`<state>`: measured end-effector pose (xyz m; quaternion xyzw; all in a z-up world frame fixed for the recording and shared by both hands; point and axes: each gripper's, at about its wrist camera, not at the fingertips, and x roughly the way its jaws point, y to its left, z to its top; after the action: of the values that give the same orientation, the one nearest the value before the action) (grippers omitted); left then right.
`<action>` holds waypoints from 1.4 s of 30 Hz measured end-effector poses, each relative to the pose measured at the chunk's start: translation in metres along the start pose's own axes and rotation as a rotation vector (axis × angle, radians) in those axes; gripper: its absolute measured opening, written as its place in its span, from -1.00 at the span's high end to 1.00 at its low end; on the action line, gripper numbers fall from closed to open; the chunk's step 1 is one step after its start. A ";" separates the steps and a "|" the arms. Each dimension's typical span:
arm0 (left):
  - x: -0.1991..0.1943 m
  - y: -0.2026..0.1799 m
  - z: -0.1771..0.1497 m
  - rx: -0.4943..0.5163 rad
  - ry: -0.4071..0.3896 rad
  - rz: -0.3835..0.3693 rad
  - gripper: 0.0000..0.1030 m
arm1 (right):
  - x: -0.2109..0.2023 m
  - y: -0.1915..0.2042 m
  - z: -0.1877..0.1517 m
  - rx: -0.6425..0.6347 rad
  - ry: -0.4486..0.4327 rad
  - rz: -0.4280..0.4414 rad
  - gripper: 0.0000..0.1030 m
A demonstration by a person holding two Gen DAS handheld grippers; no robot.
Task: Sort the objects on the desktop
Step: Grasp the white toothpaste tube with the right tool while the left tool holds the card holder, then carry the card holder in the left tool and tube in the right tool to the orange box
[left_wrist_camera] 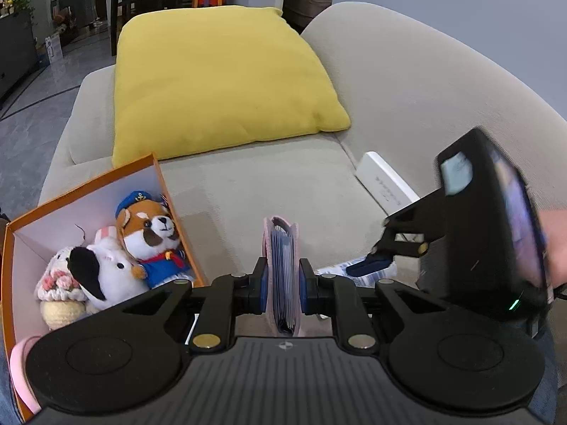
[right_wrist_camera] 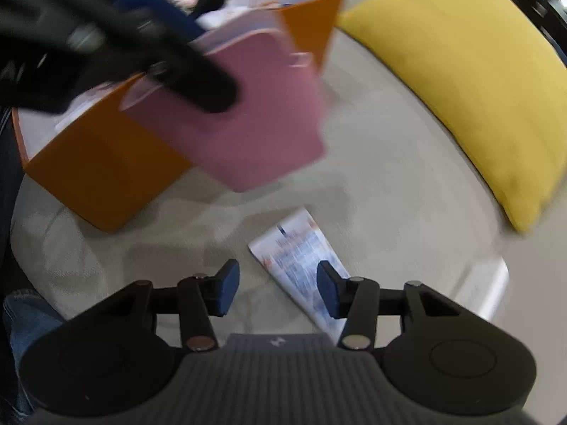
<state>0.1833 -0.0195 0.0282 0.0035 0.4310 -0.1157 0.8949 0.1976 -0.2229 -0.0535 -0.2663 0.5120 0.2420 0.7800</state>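
Note:
My left gripper (left_wrist_camera: 281, 279) is shut on a pink card wallet (left_wrist_camera: 283, 248), held on edge above the beige sofa seat. In the right wrist view the same wallet (right_wrist_camera: 241, 124) hangs in front of the orange box (right_wrist_camera: 99, 170), blurred. My right gripper (right_wrist_camera: 278, 288) is open with nothing between its pads, pointing down just above a blue-and-white printed packet (right_wrist_camera: 301, 255) that lies flat on the seat. From the left wrist view, the right gripper (left_wrist_camera: 372, 258) sits to the right, over that packet (left_wrist_camera: 354, 270).
The orange box (left_wrist_camera: 88, 184) at the left holds several plush toys (left_wrist_camera: 152, 237). A yellow cushion (left_wrist_camera: 219, 78) lies at the back of the seat. A white oblong box (left_wrist_camera: 386, 184) rests against the sofa back. A person's denim-clad leg (right_wrist_camera: 24, 322) is at the lower left.

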 end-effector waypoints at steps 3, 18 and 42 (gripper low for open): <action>0.006 0.006 0.003 -0.005 0.005 -0.008 0.64 | 0.017 0.004 0.008 -0.087 0.042 -0.022 -0.11; 0.012 0.018 0.001 -0.032 0.004 -0.023 0.64 | 0.045 -0.006 -0.001 -0.167 0.084 -0.042 -0.13; -0.032 0.002 -0.007 -0.040 -0.047 -0.059 0.64 | -0.065 -0.074 -0.085 0.554 -0.160 0.000 0.70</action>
<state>0.1594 -0.0107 0.0488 -0.0297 0.4120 -0.1334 0.9009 0.1649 -0.3411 -0.0091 -0.0230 0.4952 0.1130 0.8611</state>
